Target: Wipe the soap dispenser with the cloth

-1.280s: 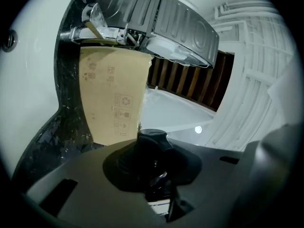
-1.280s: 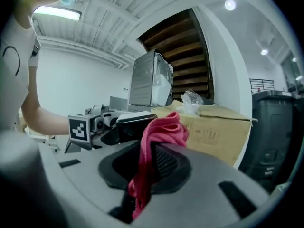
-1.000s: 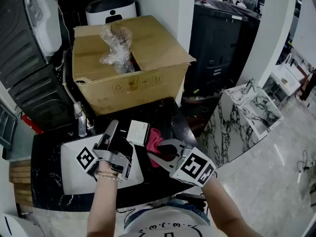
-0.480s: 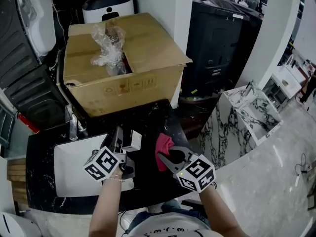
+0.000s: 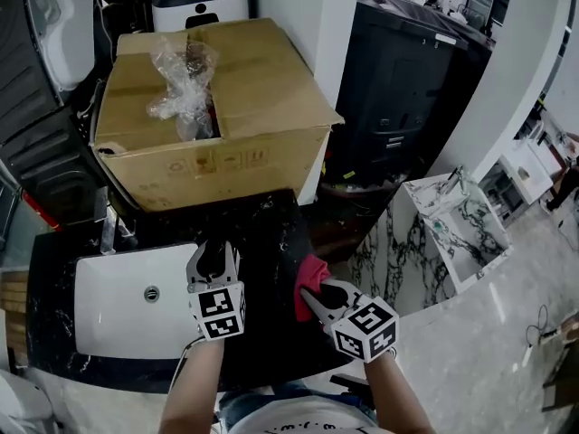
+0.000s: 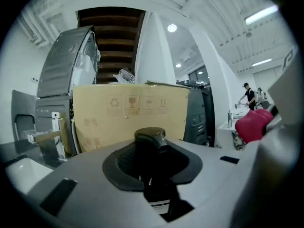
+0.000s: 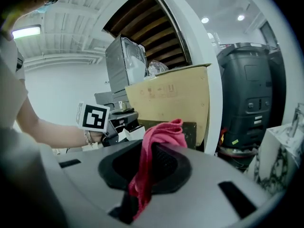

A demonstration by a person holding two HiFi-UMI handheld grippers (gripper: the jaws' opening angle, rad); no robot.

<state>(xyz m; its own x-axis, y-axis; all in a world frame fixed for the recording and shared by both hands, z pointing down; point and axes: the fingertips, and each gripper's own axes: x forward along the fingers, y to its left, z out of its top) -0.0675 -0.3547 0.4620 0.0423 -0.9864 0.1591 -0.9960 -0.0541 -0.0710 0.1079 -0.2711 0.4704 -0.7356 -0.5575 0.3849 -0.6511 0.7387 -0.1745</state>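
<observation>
In the head view, the left gripper [image 5: 213,253] sits low centre over the black counter [image 5: 271,233], just right of the white sink [image 5: 109,319]. Its jaws are closed part-way on a dark thing that is probably the soap dispenser [image 5: 214,262], though it is small and shadowed here. To its right, the right gripper [image 5: 312,295] pinches a red cloth [image 5: 309,272], which bunches above the jaws near the counter's right edge. The two grippers are near each other but apart. I judge that the dispenser is being held steady so the cloth can be brought across to it. A cardboard box [image 5: 217,143] fills the upper part of the frame.

The left gripper view settles it: a dark pump head on a labelled body stands upright between the jaws, clamped on either side. The box is behind it and the cloth is at the right edge.

The right gripper view shows the cloth trapped between the jaws — its free end pokes forward, handy as a wiping pad — and the left gripper shows at mid-left.
</observation>
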